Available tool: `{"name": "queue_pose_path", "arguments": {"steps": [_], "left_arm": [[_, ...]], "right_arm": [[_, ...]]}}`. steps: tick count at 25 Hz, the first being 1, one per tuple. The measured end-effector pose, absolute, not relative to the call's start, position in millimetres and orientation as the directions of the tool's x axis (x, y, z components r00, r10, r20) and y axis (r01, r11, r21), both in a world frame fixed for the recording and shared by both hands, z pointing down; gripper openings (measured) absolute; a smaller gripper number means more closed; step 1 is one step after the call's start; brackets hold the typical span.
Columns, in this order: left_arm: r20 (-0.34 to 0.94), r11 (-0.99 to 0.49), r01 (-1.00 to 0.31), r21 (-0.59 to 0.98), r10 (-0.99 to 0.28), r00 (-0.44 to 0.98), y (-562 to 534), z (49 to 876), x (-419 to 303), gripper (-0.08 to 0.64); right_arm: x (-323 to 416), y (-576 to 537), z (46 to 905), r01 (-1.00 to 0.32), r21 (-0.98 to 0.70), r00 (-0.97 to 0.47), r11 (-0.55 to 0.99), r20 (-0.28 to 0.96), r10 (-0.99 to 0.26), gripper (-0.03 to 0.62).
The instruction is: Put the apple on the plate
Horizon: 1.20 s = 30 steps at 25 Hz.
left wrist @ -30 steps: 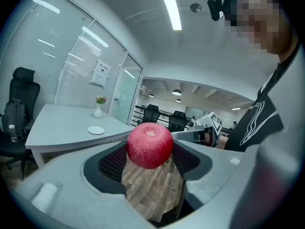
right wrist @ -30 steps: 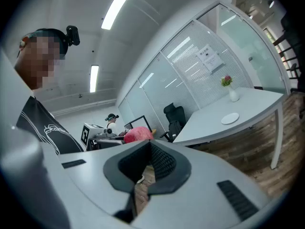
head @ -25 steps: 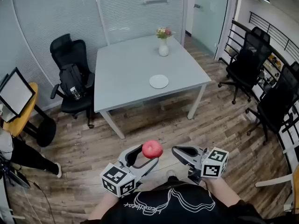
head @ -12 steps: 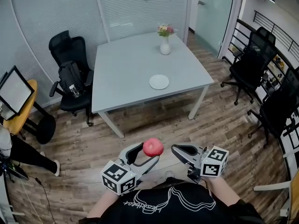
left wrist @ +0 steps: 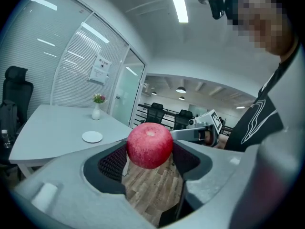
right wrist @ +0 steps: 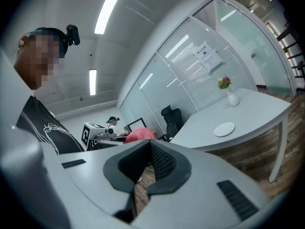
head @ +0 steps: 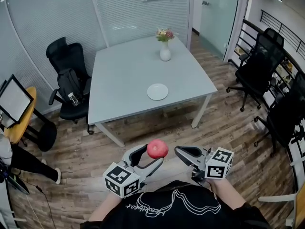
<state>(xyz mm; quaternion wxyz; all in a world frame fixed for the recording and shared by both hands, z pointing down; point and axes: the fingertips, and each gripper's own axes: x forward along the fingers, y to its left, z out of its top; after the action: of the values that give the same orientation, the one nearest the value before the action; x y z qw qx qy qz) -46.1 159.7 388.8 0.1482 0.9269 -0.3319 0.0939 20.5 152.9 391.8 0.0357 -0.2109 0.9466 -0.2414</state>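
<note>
A red apple (head: pixel 157 149) is held between the jaws of my left gripper (head: pixel 151 155), low in the head view above the wooden floor. The left gripper view shows the apple (left wrist: pixel 149 145) clamped at the jaw tips. A small white plate (head: pixel 157 91) lies on the grey table (head: pixel 124 80), well ahead of both grippers; it also shows as the plate (left wrist: pixel 92 137) and the plate (right wrist: pixel 224 129). My right gripper (head: pixel 183 153) is beside the left one, shut with nothing in it; the right gripper (right wrist: pixel 145 168) shows its pads together.
A white vase with flowers (head: pixel 165 46) stands at the table's far side. A black office chair (head: pixel 69 80) with a bag sits left of the table, more black chairs (head: pixel 259 70) at the right. A monitor (head: pixel 14 100) on a round yellow table is at far left.
The view has drifted slightly: table and plate sit a little further left and lower in the head view. Both grippers and the apple stay in the same pose.
</note>
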Motion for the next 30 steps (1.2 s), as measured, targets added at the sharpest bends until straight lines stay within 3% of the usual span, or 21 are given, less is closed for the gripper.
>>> {"name": "queue_pose_path", "arguments": {"steps": [12,30], "left_arm": [[0.226,-0.752,-0.64,0.157,-0.604,0.764,101.3,373.3,17.3,0.31],[0.283,-0.787,-0.581,0.207,-0.52,0.806,-12.0,395.6,27.0,0.31]], "right_arm": [[86.1,96.0,382.9,-0.395,-0.424,-0.904,0.815,0.022,-0.427,0.009],[102.2,-3.2,411.2,-0.473,-0.516,-0.85,0.715,0.053,-0.524,0.009]]}}
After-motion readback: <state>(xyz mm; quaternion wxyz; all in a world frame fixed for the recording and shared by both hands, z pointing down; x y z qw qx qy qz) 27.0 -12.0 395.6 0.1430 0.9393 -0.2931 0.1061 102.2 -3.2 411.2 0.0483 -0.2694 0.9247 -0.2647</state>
